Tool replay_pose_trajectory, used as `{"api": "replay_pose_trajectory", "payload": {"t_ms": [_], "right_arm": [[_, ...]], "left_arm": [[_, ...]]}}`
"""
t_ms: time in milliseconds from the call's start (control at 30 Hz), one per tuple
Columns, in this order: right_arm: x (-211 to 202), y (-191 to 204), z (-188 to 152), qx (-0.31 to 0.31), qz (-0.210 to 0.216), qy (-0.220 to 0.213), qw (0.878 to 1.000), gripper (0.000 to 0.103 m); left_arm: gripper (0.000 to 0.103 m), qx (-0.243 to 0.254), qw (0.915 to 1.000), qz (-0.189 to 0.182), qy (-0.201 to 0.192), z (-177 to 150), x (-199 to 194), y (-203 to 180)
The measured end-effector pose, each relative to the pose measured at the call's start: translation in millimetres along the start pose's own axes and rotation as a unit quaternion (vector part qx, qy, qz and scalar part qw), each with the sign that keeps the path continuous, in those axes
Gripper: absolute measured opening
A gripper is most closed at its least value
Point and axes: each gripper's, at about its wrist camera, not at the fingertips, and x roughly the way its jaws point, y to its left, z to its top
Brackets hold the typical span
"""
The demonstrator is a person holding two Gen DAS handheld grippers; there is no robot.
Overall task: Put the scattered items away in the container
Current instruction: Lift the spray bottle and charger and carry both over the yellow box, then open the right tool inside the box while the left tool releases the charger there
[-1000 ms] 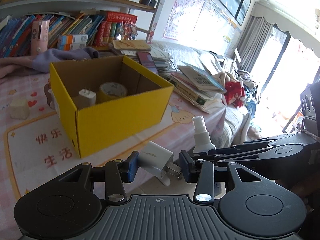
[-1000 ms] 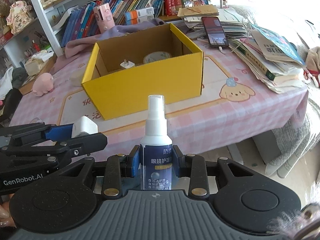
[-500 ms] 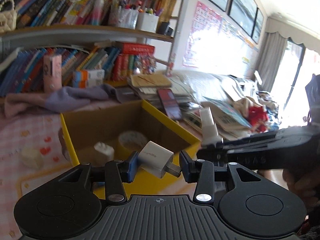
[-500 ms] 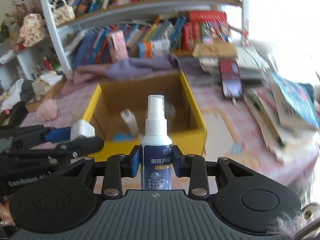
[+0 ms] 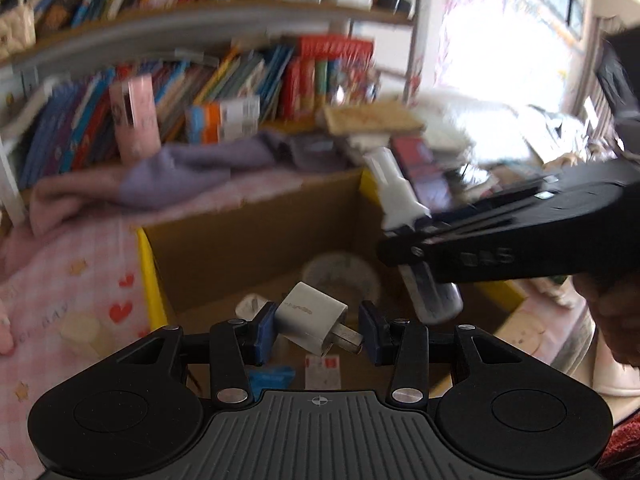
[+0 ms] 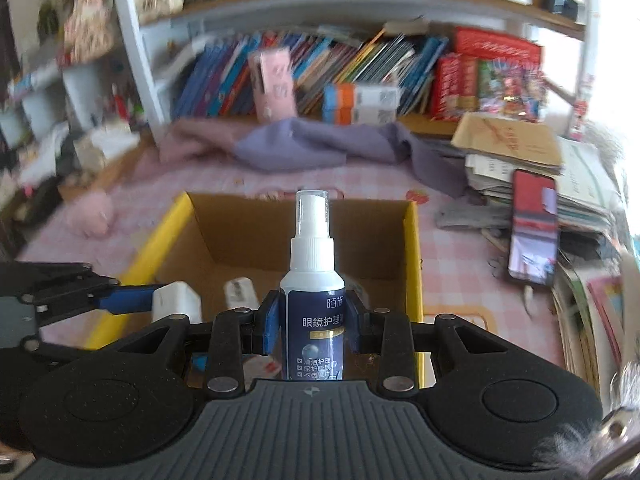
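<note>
Left to right. On the pink checked tablecloth, a pink soft toy lies left of the box. My left gripper is clamped on a white charger, its metal prongs against the right pad; the charger hangs tilted over the open yellow cardboard box. Inside the box, on its brown floor, lie a second white charger, a roll of tape, a small blue item and a white-and-red packet. My right gripper is clamped on a spray bottle with a dark blue label and white nozzle, held upright in its own camera and seen tilted, over the box's right part, in the left camera. Right of the box, a phone with a lit screen leans against a stack of books and papers. Behind, a purple cloth lies before a shelf of books.
</note>
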Motion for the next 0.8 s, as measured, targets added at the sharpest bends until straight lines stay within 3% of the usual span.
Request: {"api": "replay_pose_trajectory", "payload": {"t_ms": [233, 533, 667, 800], "right_arm": [[65, -10, 15, -0.035, 0.015, 0.062, 0.997, 0.031], [88, -10, 19, -0.053, 0.034, 0.085, 0.994, 0.031], [86, -9, 20, -0.053, 0.038, 0.080, 0.995, 0.032], [74, -7, 21, -0.053, 0.049, 0.057, 0.996, 0.041]], "left_arm": [[0.042, -0.028, 0.9984, 0.004, 0.049, -3, 33, 6], [0.042, -0.054, 0.9954, 0.011, 0.078, -7, 49, 10], [0.061, -0.065, 0.9960, 0.009, 0.061, -5, 44, 10], [0.063, -0.058, 0.9968, 0.020, 0.051, -4, 37, 6]]}}
